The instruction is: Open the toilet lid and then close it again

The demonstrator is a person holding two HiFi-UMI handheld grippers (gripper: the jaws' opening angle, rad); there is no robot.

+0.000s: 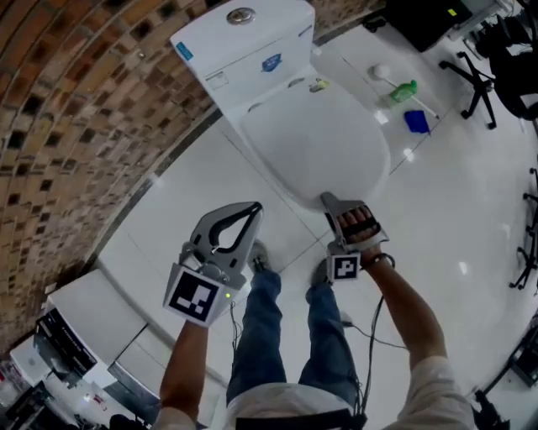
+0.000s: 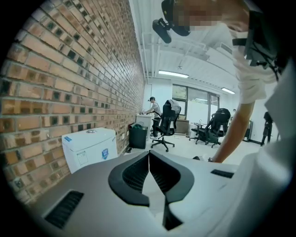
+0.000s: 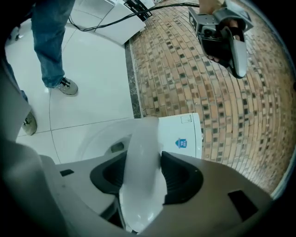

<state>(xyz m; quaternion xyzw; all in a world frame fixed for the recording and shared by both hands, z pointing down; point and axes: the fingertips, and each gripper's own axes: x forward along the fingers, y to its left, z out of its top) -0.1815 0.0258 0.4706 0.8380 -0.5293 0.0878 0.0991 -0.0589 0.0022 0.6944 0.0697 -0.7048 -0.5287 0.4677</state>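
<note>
We face a brick wall (image 1: 76, 109) and a glossy white tiled floor (image 1: 471, 201), and the white toilet (image 1: 290, 180) stands against that wall. In the head view its toilet lid (image 1: 319, 134) looks lowered over the bowl, its front rim pointing toward our feet.

Our right hand-held gripper (image 1: 326, 200) is at that front rim. In the right gripper view the jaws are partly apart, with the blurred white edge of the lid between the dark pads. We see no pad clearly pressing on it.

Our left hand-held gripper (image 1: 255, 207) hangs over the floor to the left of the bowl, well apart from the toilet. Its jaws are closed tip to tip, with nothing between them. Each hand-held gripper carries a marker cube (image 1: 197, 296) at its rear.

The tank (image 1: 244, 46) bears a blue shield-shaped logo (image 1: 271, 63) on its front, a small blue label (image 1: 185, 50) at one top corner and a white sticker (image 1: 217, 80) with fine print. We can read no writing on any of them. A chrome flush button (image 1: 240, 14) sits on the tank's top.

A green bottle (image 1: 403, 90) and a small blue object (image 1: 416, 122) lie on the floor to the right of the toilet.
</note>
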